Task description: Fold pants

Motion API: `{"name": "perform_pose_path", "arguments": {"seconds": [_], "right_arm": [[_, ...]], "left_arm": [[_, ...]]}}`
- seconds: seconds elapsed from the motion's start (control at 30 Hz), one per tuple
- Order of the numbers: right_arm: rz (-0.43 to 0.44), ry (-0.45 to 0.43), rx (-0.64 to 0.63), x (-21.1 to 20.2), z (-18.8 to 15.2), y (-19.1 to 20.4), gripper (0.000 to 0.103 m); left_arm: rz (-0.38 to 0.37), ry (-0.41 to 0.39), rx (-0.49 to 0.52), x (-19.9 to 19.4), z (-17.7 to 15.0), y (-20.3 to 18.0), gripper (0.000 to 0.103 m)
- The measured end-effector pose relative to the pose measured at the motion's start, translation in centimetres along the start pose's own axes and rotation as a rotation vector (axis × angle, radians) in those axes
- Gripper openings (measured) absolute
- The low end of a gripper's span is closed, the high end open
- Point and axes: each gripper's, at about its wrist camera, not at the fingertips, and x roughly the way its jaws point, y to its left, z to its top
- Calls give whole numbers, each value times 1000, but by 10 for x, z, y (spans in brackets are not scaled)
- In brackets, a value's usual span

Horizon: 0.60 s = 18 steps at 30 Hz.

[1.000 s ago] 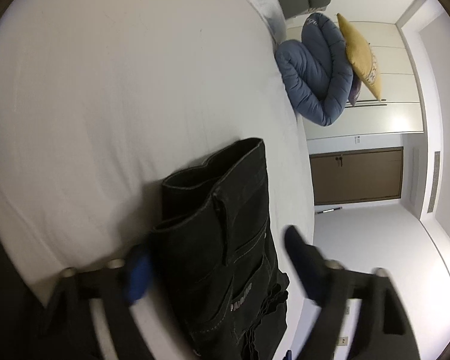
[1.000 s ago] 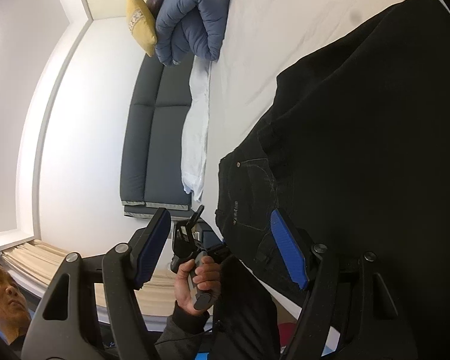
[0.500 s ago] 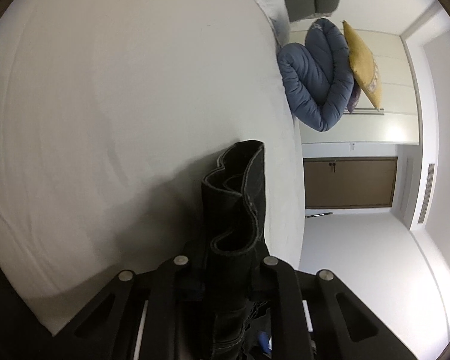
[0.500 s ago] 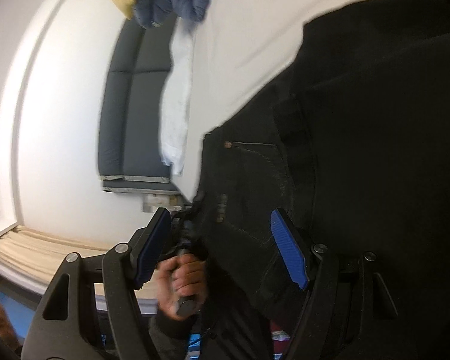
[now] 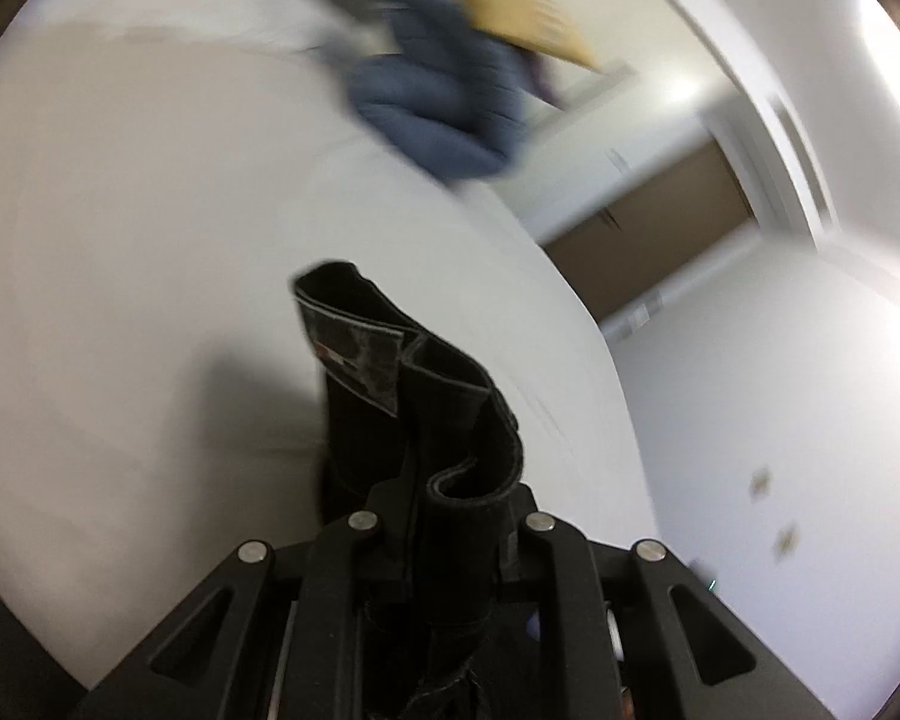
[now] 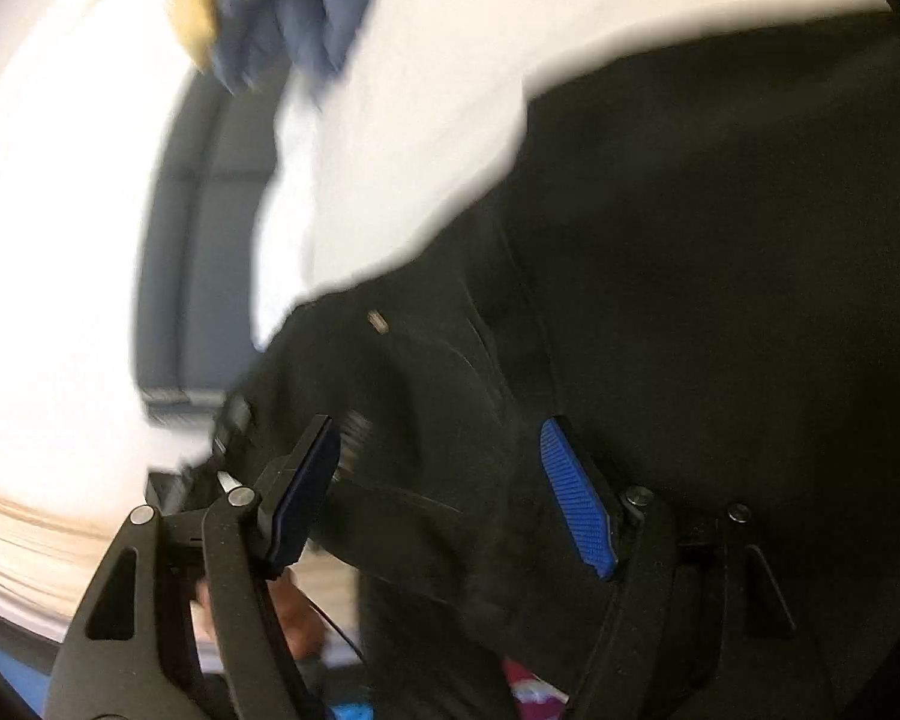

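Black pants point(image 6: 690, 252) lie on a white bed point(image 5: 150, 210) and fill the right of the right wrist view. My left gripper point(image 5: 447, 525) is shut on the bunched waistband of the pants point(image 5: 414, 396), which stands up between its jaws and is lifted off the sheet. My right gripper point(image 6: 444, 492) is open, its blue pads point(image 6: 576, 516) spread over the pants near a pocket with a rivet point(image 6: 378, 321). The fabric lies between the open fingers, ungripped.
A rolled blue duvet point(image 5: 444, 102) and a yellow cushion point(image 5: 510, 6) sit at the far end of the bed. A grey sofa point(image 6: 192, 252) stands beside the bed. A brown door point(image 5: 654, 222) and white walls lie beyond. The person's hand point(image 6: 288, 618) shows low in the right wrist view.
My left gripper closed on the waistband and has lifted and swung it; the view is now tilted and blurred. My right gripper stayed open and moved closer over the pants.
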Motion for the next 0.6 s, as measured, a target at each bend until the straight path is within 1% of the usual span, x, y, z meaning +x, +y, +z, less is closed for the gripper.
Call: {"name": "perform_pose_path", "arguments": {"seconds": [0.03,0.1,0.13,0.2,0.27,0.33,0.4,0.43,0.5,0.53,0.6], "right_arm": [[12,-29,-3,-17,5,2,69],[58,-46,7,-38,10,2,69],[64,-51,12,-49,12,2,71],[60,-59,-3,-66,13,2,73],[63,-60,-20,-80,12,-3,73],[82,-78,-4,-93,12,-11,74],[94,-95,16,-106,11,-24,75],[83,-93,25,-112,11,-32,76],[14,-67,30,-119,14,-44,77],[-25,-55,25,-114,7,-45,77],[-36,-55,8,-114,4,-49,77]], "left_arm": [[-8,16,76,4,-7,-24,16],[-32,54,195,13,-24,-62,16],[-45,84,264,21,-37,-84,16],[-60,151,392,39,-68,-118,15],[-67,225,524,58,-109,-143,16],[-77,297,583,71,-141,-152,16],[-69,345,636,79,-164,-157,16],[-60,364,670,81,-174,-159,16],[-30,378,743,83,-189,-163,16],[-20,381,788,84,-196,-166,16],[0,376,857,83,-205,-172,16]]}}
